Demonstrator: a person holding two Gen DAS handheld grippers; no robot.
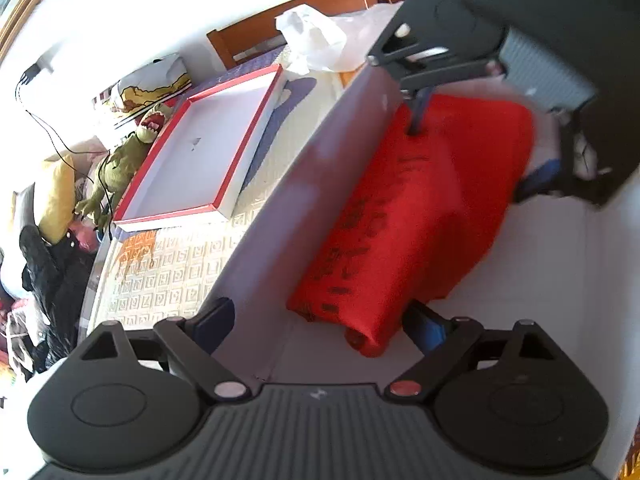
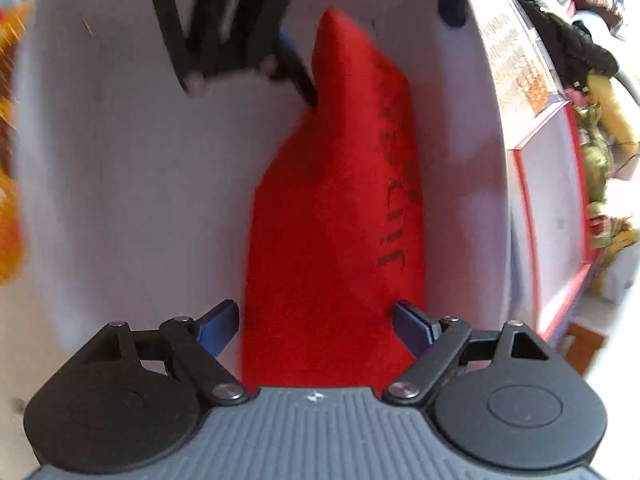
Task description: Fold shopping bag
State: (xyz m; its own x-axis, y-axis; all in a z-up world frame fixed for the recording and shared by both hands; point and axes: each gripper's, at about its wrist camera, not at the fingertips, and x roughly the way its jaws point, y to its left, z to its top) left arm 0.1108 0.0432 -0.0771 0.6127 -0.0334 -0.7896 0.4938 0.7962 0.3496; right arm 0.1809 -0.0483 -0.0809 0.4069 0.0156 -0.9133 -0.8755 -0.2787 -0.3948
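A red shopping bag (image 1: 404, 216) with dark print lies folded into a long narrow strip on the floor of a white box (image 1: 540, 280). My left gripper (image 1: 322, 324) is open, and its blue fingers stand on either side of the strip's near end. At the strip's far end, my right gripper (image 1: 476, 148) also straddles the bag, one finger touching the fabric. In the right wrist view the bag (image 2: 332, 220) runs away from my open right gripper (image 2: 316, 326) between its blue fingers (image 2: 218, 326). The left gripper (image 2: 376, 40) hangs over the far end, blurred.
The box's tall white wall (image 1: 300, 184) runs close along the bag. Beyond it, a red-rimmed white lid (image 1: 200, 152) lies on a patterned tablecloth (image 1: 168, 264). A green dinosaur toy (image 1: 120, 160), a white plastic bag (image 1: 316, 36) and a wooden chair (image 1: 248, 40) stand farther off.
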